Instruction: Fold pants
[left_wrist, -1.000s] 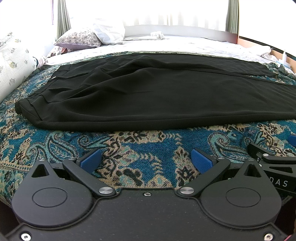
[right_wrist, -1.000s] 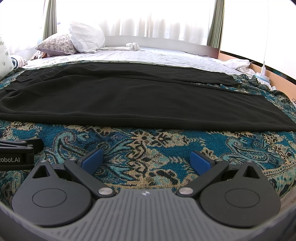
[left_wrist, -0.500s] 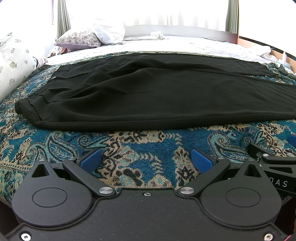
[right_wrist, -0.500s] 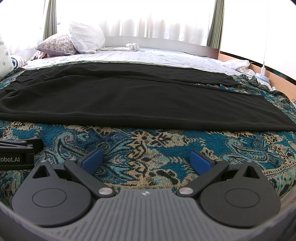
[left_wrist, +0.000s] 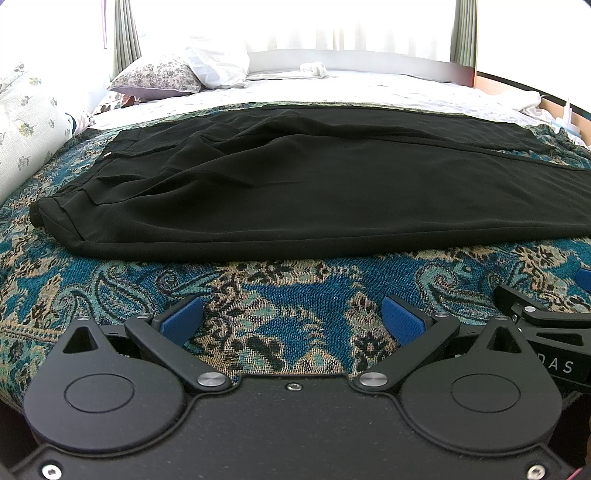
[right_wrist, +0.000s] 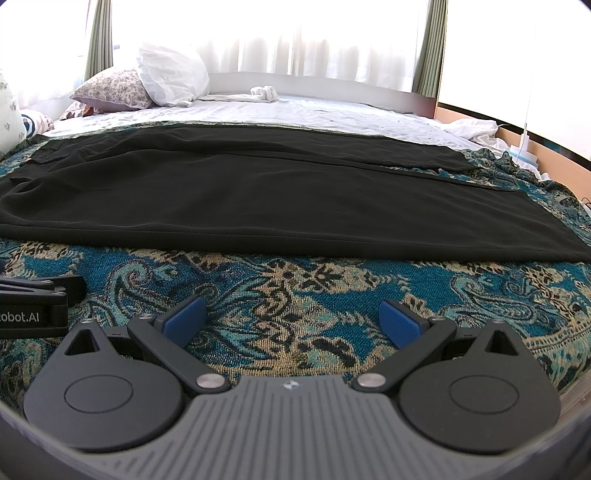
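The black pants (left_wrist: 314, 192) lie flat across the patterned bedspread (left_wrist: 288, 295), long axis left to right, waistband nearer the left gripper (left_wrist: 291, 321) and leg ends nearer the right gripper (right_wrist: 291, 319) — both wide open, empty, just short of the near edge

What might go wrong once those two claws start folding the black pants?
The pants lie on a loose patterned blanket; the open left gripper or right gripper may pinch blanket with the hem. The waistband end is already rumpled, so creases could get folded in.
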